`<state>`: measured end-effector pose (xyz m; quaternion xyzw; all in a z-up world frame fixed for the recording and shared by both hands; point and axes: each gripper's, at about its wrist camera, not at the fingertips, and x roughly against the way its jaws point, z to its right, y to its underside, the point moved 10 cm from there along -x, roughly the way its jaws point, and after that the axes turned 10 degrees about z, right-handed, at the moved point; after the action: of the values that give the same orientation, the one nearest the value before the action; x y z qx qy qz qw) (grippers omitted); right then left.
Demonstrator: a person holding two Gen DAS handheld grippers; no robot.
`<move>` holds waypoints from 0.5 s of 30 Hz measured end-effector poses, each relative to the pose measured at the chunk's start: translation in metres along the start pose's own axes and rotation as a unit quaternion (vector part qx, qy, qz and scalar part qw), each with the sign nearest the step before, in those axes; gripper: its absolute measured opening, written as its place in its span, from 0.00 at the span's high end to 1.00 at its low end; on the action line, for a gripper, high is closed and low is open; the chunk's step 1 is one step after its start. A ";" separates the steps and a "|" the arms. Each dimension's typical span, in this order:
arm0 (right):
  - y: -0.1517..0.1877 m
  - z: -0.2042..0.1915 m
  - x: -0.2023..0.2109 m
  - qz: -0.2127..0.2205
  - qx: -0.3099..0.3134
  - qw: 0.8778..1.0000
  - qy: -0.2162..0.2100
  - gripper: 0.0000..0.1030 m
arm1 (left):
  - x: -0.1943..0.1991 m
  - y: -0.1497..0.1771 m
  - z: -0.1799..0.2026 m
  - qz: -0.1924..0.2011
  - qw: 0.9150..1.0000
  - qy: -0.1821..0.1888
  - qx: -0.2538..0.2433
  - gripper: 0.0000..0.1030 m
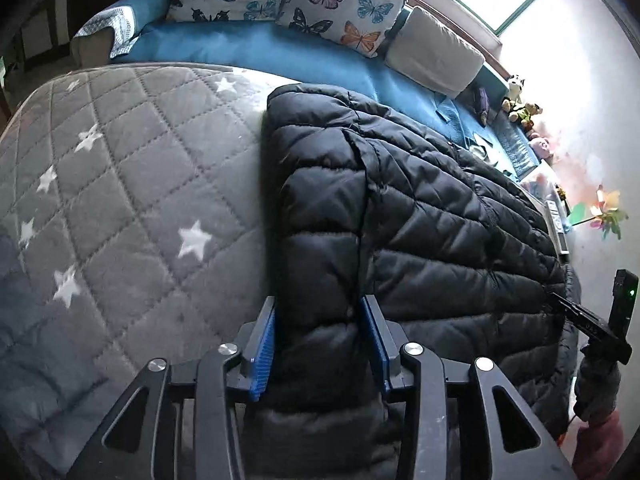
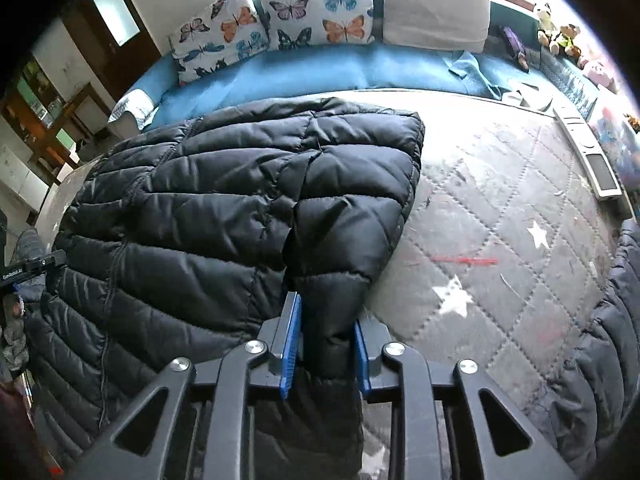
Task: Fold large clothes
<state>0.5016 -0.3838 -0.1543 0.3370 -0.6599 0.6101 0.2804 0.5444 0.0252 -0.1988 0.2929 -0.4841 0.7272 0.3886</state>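
A black quilted puffer jacket point(image 1: 420, 220) lies spread on a grey star-patterned quilt point(image 1: 132, 184). My left gripper point(image 1: 322, 312) is shut on the jacket's left folded edge, the blue pads pressing the thick padding from both sides. In the right wrist view the jacket point(image 2: 224, 184) fills the left half, and my right gripper point(image 2: 326, 312) is shut on its right near edge over the quilt point(image 2: 500, 216). The right gripper's body shows at the right edge of the left wrist view point(image 1: 600, 320). The left gripper's body shows at the left edge of the right wrist view point(image 2: 32, 266).
A blue sofa point(image 1: 260, 52) with butterfly cushions point(image 1: 344, 4) and a beige cushion point(image 2: 436, 12) runs behind the quilt. Soft toys point(image 1: 520, 104) sit at its right end. A white remote-like bar point(image 2: 588, 156) and a red stick point(image 2: 466, 260) lie on the quilt's right side.
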 end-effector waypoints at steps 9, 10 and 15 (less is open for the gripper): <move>0.051 -0.058 0.081 -0.022 0.097 0.994 -0.036 0.61 | 0.095 0.051 0.030 0.025 0.996 0.025 -0.080 0.57; 0.061 -0.069 0.087 -0.028 0.114 0.992 -0.041 0.60 | 0.102 0.068 0.041 0.017 0.995 0.033 -0.097 0.57; 0.126 -0.135 0.113 -0.063 0.182 0.975 -0.107 0.60 | 0.123 0.144 0.081 -0.018 0.983 0.061 -0.170 0.57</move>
<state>0.3272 -0.2577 -0.1309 0.4865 -0.5415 0.6615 0.1801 0.3615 -0.0487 -0.1400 0.1864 -0.5704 0.6439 0.4747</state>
